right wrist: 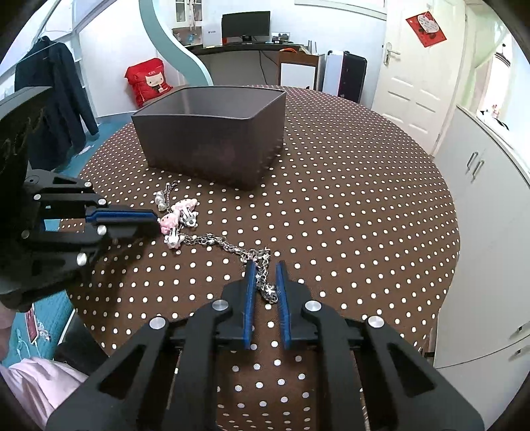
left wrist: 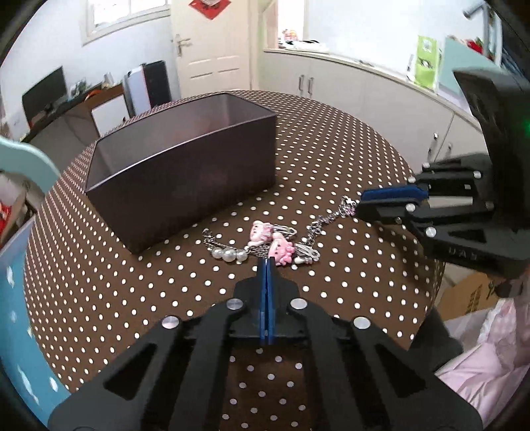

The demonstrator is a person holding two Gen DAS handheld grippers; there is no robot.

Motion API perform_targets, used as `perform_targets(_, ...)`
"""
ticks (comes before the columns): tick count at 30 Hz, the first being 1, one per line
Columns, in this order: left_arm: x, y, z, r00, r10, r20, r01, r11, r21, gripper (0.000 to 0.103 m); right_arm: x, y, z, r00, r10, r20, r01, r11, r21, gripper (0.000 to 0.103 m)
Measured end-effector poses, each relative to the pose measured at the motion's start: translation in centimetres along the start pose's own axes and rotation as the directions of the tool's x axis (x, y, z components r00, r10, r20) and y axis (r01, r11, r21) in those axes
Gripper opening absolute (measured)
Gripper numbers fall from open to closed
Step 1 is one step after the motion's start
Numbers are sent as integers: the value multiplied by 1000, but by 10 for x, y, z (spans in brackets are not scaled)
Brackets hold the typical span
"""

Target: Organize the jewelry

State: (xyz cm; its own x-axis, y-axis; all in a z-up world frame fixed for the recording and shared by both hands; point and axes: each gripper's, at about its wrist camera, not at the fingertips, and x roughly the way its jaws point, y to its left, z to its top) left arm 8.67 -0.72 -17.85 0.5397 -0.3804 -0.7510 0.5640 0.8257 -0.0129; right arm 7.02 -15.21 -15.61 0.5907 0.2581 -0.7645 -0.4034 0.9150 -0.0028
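Here my right claw sits open astride the near end of the chain, which runs far-left toward my closed left claw.

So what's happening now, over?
Left gripper shut beside pink clips. Right gripper open around chain. Box unblocked.

Behind my counter's dotted brown cloth I see a white door, a dark monitor, a red bag and white cabinets.
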Motion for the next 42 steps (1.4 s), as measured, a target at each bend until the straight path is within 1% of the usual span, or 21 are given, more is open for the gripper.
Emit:
perform_targets(2, -1, 2, -1, 1000, -6, -1, 6, 1000, -12, 0, 1, 0, 3, 1000, 1, 0, -1, 1000, 4, 9)
perform_targets(3, -2, 1, -2, 1000, -2, -2, 2, 1000, -10, 0, 0, -2, 3, 1000, 11, 4, -11, 1000, 11, 5)
perform_targets(5, -2, -1, -2, 1000, -6, -4, 6, 1000, -12, 0, -1, -5, 6, 1000, 22, 5, -22, 999, 27, 5)
perform_targets(9, -7, -3, -5, 1000, -6, 1, 6, 1000, -23, 0, -11, -7, 13, 999, 28, 36, -30, 999, 29, 5)
perform_targets(15, -9, 4, 0, 1000, -3, 8, 4, 998, -60, 1, -35, -9, 27, 994, 33, 104, -34, 999, 16, 4)
perform_targets(18, -13, 3, 5, 999, -23, 31, 25, 997, -69, 2, -50, -5, 38, 988, 45, 146, -44, 999, -7, 4)
perform_targets(19, -15, 1, 7, 999, -26, 41, 29, 997, -68, 5, -54, -3, 42, 987, 49, 156, -47, 999, -14, 4)
perform_targets(20, -17, 1, 8, 998, -27, 48, 30, 997, -67, 17, -61, 0, 48, 983, 60, 176, -55, 998, -32, 4)
perform_targets(21, -18, 0, 9, 998, -26, 57, 30, 997, -69, 32, -68, 3, 54, 978, 76, 194, -67, 997, -49, 4)
perform_targets(23, -23, 1, 12, 997, -28, 78, 35, 996, -83, 41, -82, 9, 63, 968, 93, 232, -76, 994, -78, 4)
perform_targets(26, -32, 5, 13, 993, -38, 109, 50, 993, -109, 44, -104, 13, 76, 947, 111, 302, -82, 991, -107, 4)
perform_targets(27, -34, 6, 14, 993, -35, 115, 48, 992, -113, 46, -104, 13, 79, 947, 115, 300, -89, 991, -99, 4)
perform_targets(30, -38, 11, 10, 993, -23, 117, 38, 991, -130, 47, -94, 18, 78, 957, 112, 269, -87, 991, -105, 4)
perform_targets(32, -38, 13, 7, 993, -21, 113, 37, 990, -139, 47, -98, 20, 78, 951, 132, 281, -107, 989, -104, 4)
perform_targets(35, -35, 14, 4, 995, -21, 99, 34, 990, -138, 47, -102, 27, 79, 950, 122, 286, -91, 989, -121, 4)
perform_targets(39, -27, 12, 5, 995, -45, 91, 56, 991, -122, 46, -101, 25, 78, 954, 105, 280, -74, 990, -121, 4)
perform_targets(40, -25, 9, 7, 994, -57, 97, 67, 993, -102, 45, -100, 23, 77, 955, 103, 278, -74, 991, -115, 4)
perform_targets(42, -19, 5, 15, 991, -83, 104, 90, 994, -69, 33, -99, 22, 75, 958, 92, 271, -66, 993, -102, 4)
